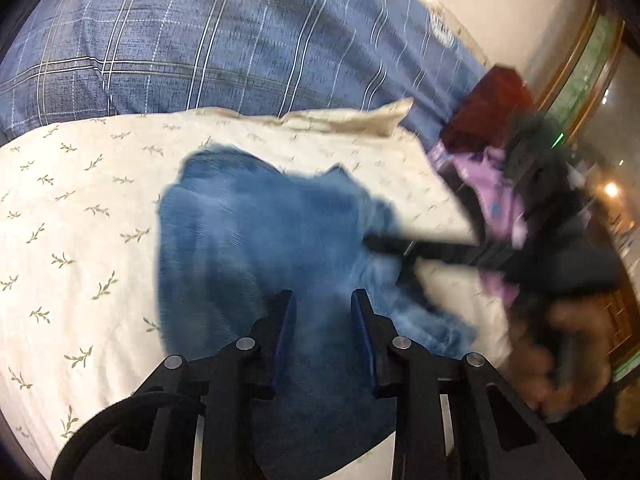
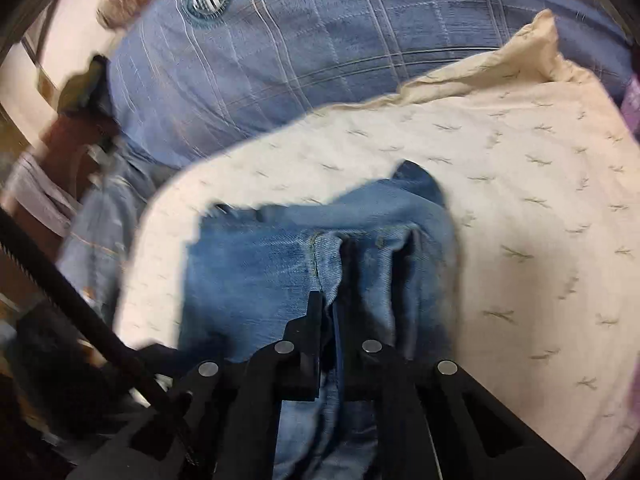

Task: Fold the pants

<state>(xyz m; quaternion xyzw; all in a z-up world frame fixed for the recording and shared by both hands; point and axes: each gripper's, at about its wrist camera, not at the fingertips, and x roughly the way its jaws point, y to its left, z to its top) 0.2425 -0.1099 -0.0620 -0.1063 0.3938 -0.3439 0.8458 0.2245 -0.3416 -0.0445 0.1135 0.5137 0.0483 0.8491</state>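
Observation:
Blue denim pants (image 1: 260, 232) lie bunched on a cream sheet with a leaf print (image 1: 80, 208). My left gripper (image 1: 323, 300) is open, its fingers spread just above the denim with no cloth between them. My right gripper (image 2: 330, 300) is shut on a fold of the pants (image 2: 256, 272), pinching the cloth near a seam. In the left wrist view the right gripper (image 1: 384, 242) reaches in from the right at the pants' edge, held by a hand with a purple sleeve. Both views are blurred by motion.
A blue plaid quilt (image 1: 220, 40) lies bunched behind the cream sheet. More denim cloth (image 2: 96, 232) hangs off the sheet's left side in the right wrist view. A dark red object (image 1: 488, 108) and a wall stand at the far right.

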